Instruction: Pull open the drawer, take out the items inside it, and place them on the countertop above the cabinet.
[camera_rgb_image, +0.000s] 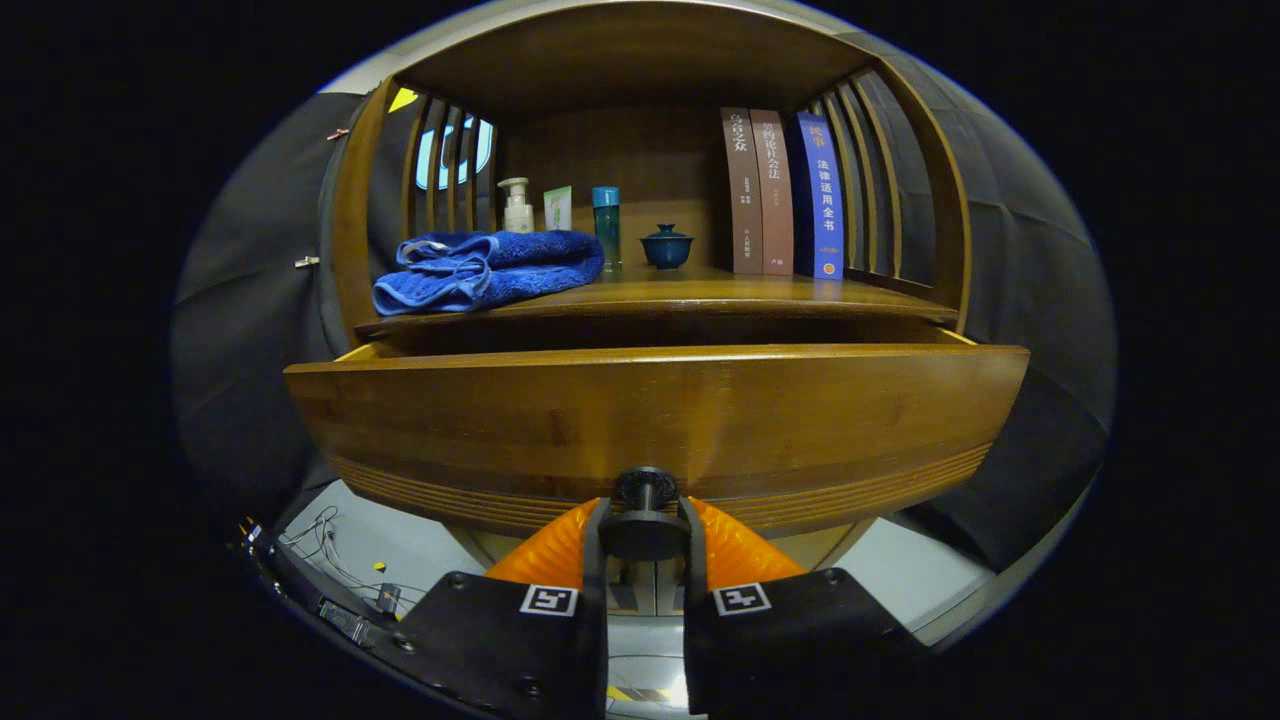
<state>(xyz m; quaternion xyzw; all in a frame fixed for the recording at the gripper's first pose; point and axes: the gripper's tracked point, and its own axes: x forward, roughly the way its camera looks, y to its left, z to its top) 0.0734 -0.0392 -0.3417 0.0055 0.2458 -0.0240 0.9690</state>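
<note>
A wooden drawer stands pulled partly out of the cabinet, its wide front panel just ahead of me. A round dark knob sits low on that panel. My gripper is shut on the knob, one finger on each side of it. The drawer's inside is hidden behind its front panel. Above the drawer runs the wooden countertop. On it lie a folded blue towel, a pump bottle, a small tube, a teal bottle and a blue lidded cup.
Three books stand upright at the right of the countertop. Slatted wooden sides and a top panel close in the shelf. Cables lie on the pale floor at lower left.
</note>
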